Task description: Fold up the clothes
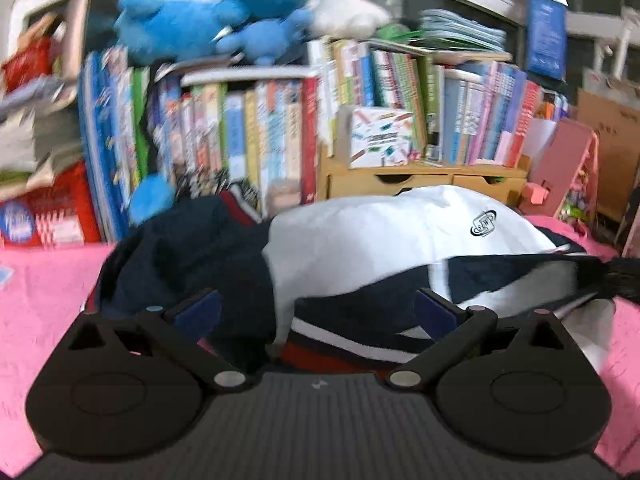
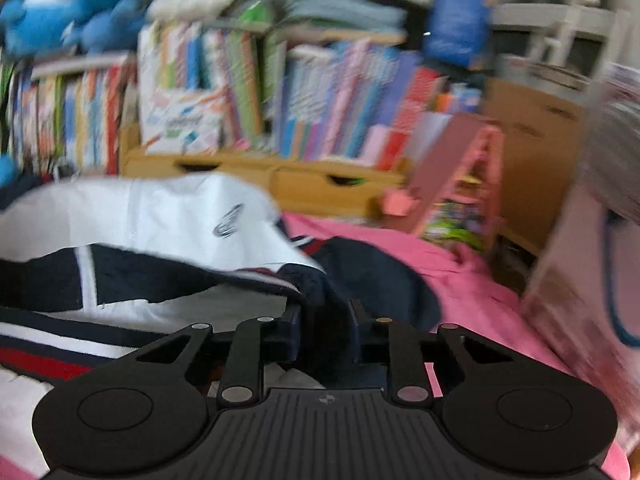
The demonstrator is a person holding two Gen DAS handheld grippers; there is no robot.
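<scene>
Two hand-held grippers mid-fold: right hand-held gripper clamped on the navy-white jacket, left hand-held gripper spread apart over its hem, needing a pinch around 6 o'clock.

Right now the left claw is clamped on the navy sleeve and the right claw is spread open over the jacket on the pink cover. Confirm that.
Not quite: the sides are swapped. The right wrist view shows the right claw clamped on the navy sleeve, and the left wrist view shows the left claw spread open over the jacket on the pink cover.
</scene>
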